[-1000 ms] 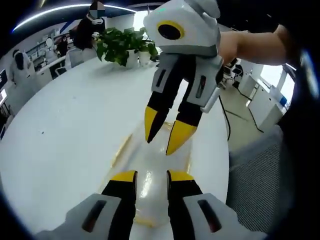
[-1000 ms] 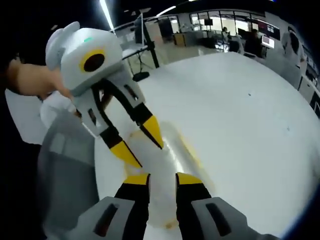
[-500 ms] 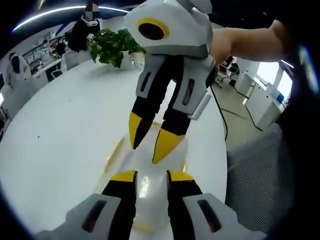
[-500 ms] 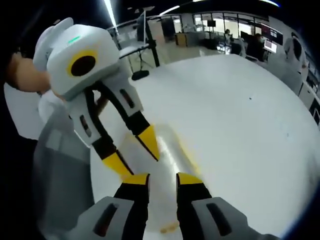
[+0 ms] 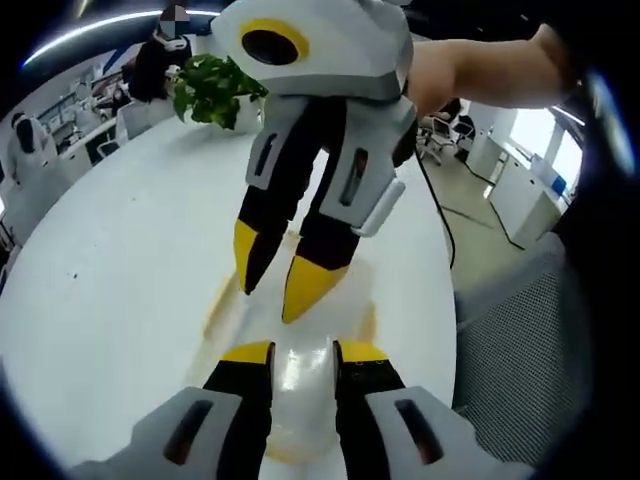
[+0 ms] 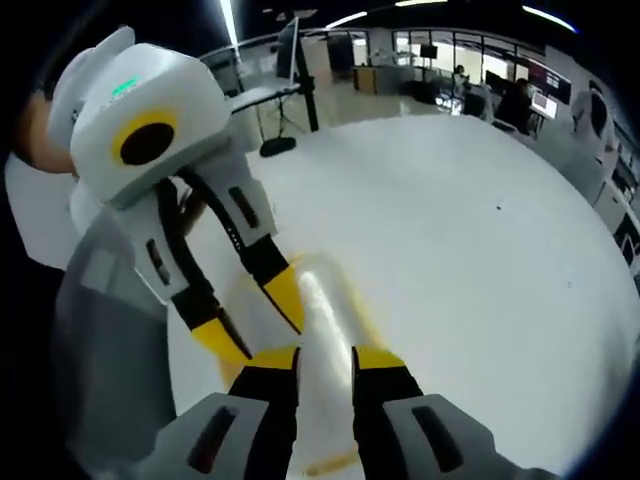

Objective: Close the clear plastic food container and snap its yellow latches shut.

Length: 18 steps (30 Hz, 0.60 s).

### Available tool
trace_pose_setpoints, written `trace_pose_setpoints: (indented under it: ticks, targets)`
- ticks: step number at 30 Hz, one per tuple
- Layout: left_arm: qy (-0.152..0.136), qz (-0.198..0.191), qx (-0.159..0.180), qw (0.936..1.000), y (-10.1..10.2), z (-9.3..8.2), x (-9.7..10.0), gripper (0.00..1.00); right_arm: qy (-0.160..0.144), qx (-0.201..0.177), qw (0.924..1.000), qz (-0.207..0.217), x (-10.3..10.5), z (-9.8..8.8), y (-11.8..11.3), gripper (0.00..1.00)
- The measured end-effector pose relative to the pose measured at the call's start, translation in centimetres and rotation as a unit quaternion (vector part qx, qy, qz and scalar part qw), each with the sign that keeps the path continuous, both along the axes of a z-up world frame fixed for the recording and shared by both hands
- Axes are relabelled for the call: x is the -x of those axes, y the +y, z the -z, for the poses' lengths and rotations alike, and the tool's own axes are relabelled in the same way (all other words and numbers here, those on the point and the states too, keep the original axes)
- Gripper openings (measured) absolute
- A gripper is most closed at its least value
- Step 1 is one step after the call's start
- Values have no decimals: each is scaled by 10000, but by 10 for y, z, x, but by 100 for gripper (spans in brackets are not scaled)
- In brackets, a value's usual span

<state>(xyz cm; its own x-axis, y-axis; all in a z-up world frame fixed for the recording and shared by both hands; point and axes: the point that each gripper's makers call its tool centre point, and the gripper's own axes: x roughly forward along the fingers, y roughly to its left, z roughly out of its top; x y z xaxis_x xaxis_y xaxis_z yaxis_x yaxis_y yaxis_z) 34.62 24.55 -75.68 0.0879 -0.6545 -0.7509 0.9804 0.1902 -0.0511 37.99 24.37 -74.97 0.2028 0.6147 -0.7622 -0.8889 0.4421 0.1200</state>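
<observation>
Angling both grippers down, we hold the left gripper [image 5: 302, 352] and right gripper [image 6: 325, 357] over the container [image 5: 300, 375], jaws parted, gripping nothing.

Bright, even overhead light from ceiling strip lamps [image 6: 232, 22] washes the white tabletop [image 5: 110, 290] nearly shadowless and puts soft glare on the clear plastic container [image 5: 300, 375], while fisheye distortion bends the edges, window light [image 5: 535, 135] blows out, and the near tongs look slightly soft.
</observation>
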Motion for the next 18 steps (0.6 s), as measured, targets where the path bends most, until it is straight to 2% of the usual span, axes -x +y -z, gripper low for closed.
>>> trace_pose_setpoints:
  ticks: [6, 10, 16, 18]
  targets:
    - [6, 35, 17, 10000, -3, -1, 2, 26, -2, -26, 9999, 106, -6, 0, -3, 19]
    - [-105, 92, -45, 9999, -3, 0, 5, 29, -14, -10, 9999, 113, -10, 2, -4, 20]
    - [-507, 263, -197, 9982, -2, 1, 9, 32, 57, -16, 10000, 55, -15, 5, 2, 21]
    - [-557, 200, -208, 9980, -2, 0, 10, 32, 84, -23, 10000, 30, -15, 5, 3, 21]
